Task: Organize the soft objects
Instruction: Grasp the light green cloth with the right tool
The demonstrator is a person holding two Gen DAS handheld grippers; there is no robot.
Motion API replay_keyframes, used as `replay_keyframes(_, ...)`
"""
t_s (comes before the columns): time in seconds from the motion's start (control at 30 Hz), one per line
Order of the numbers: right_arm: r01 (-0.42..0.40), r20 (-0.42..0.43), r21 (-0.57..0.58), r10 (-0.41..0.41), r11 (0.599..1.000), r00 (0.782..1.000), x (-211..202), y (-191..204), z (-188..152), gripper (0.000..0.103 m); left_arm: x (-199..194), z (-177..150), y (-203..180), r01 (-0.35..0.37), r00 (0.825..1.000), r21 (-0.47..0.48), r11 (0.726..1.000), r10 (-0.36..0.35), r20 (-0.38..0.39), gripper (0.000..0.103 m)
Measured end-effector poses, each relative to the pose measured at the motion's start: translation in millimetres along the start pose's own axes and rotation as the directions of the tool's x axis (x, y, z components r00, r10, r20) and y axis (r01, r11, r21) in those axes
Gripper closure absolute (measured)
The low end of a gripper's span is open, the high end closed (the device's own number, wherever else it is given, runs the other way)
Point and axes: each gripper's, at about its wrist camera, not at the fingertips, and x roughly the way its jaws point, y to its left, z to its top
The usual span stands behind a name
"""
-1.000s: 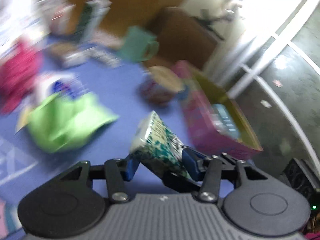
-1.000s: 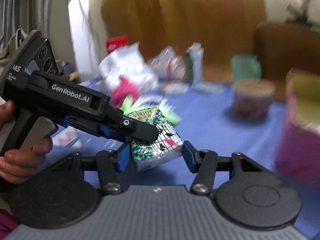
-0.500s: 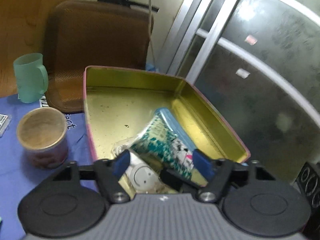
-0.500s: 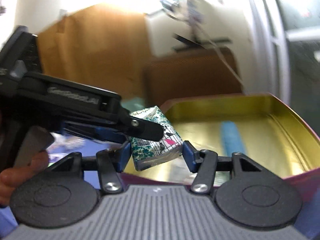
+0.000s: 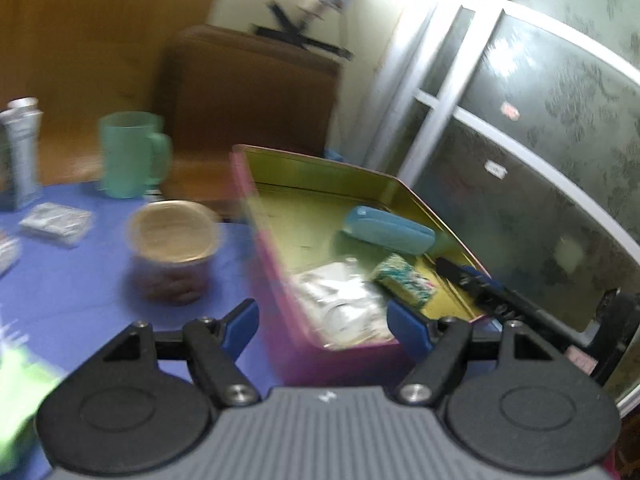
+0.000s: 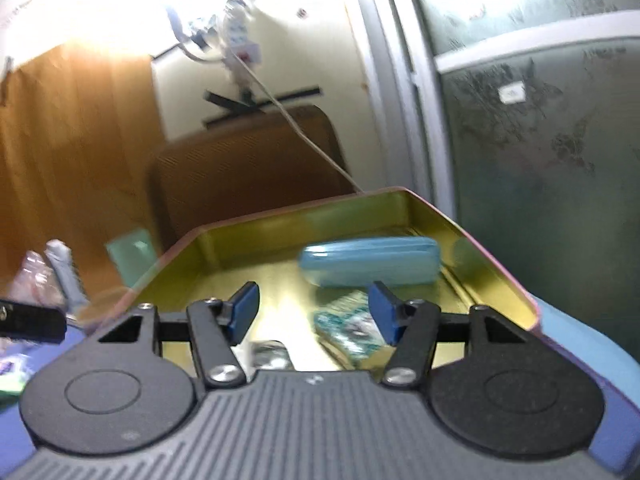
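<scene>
The green-patterned tissue pack (image 5: pixel 404 279) lies inside the pink tin with the gold interior (image 5: pixel 320 184), near its right wall. It also shows in the right wrist view (image 6: pixel 352 330). A blue case (image 5: pixel 388 231) and a clear plastic packet (image 5: pixel 344 304) lie in the tin too. My left gripper (image 5: pixel 322 324) is open and empty, above the tin's near left corner. My right gripper (image 6: pixel 312 312) is open and empty over the tin's near end (image 6: pixel 520 300); its dark finger shows in the left wrist view (image 5: pixel 476 284).
On the blue tablecloth left of the tin stand a paper cup (image 5: pixel 174 248) and a green mug (image 5: pixel 132 154). A silver carton (image 5: pixel 20 152) and flat foil packets (image 5: pixel 56 220) lie farther left. A green cloth (image 5: pixel 16 396) shows at the near left. A brown chair back (image 5: pixel 248 112) stands behind.
Both grippers held the tissue pack over the tin; both have opened and the pack now lies inside the tin. The left gripper has drawn back to the left.
</scene>
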Motion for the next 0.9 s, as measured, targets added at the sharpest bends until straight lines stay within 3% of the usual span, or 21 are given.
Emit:
replay_keyframes(0.1,-0.108,0.016,0.003,0.108,0.994,0.994,-13,17,3,0.04,-47,-19,38,-0.051,0.997,-0.045,0.998,0.054,0.051,0.03)
replay_keyframes(0.2,-0.252,0.003,-0.024,0.252,0.967,0.968,-20,45,6,0.04,-95,-41,80,-0.152,0.982,-0.111,0.982,0.162,0.094,0.03)
replay_keyframes(0.3,-0.422,-0.09,-0.069,0.415,0.904,0.905,-20,87,-3,0.039,-138,-62,122,-0.235,0.957,-0.222,0.946,0.265,0.121,0.03)
replay_keyframes(0.37,-0.517,-0.18,-0.102,0.496,0.85,0.85,-14,122,-17,0.038,-156,-72,144,-0.271,0.939,-0.292,0.917,0.319,0.13,0.03)
replay_keyframes(0.43,-0.576,-0.271,-0.123,0.53,0.808,0.803,-4,155,-32,0.033,-170,-82,163,-0.28,0.927,-0.368,0.887,0.349,0.135,0.03)
replay_keyframes(0.53,-0.647,-0.389,-0.141,0.559,0.75,0.733,17,206,-56,0.021,-178,-95,181,-0.254,0.93,-0.433,0.865,0.342,0.138,0.03)
replay_keyframes(0.6,-0.67,-0.435,-0.172,0.555,0.722,0.709,25,237,-70,0.016,-180,-101,184,-0.251,0.93,-0.442,0.861,0.341,0.135,0.03)
replay_keyframes(0.7,-0.678,-0.487,-0.233,0.52,0.697,0.702,41,280,-86,0.016,-179,-105,185,-0.223,0.939,-0.452,0.864,0.316,0.139,0.03)
replay_keyframes(0.77,-0.687,-0.51,-0.28,0.503,0.671,0.698,46,297,-99,0.038,-176,-109,184,-0.211,0.944,-0.448,0.869,0.299,0.136,0.03)
replay_keyframes(0.8,-0.671,-0.519,-0.31,0.472,0.673,0.713,47,300,-104,0.054,-173,-109,184,-0.205,0.948,-0.441,0.874,0.289,0.132,0.03)
replay_keyframes(0.83,-0.662,-0.496,-0.317,0.476,0.679,0.726,38,294,-104,0.082,-170,-108,181,-0.197,0.953,-0.431,0.881,0.275,0.128,0.03)
replay_keyframes(0.9,-0.677,-0.511,-0.277,0.492,0.681,0.705,27,282,-100,0.088,-161,-107,174,-0.166,0.966,-0.408,0.898,0.231,0.116,0.03)
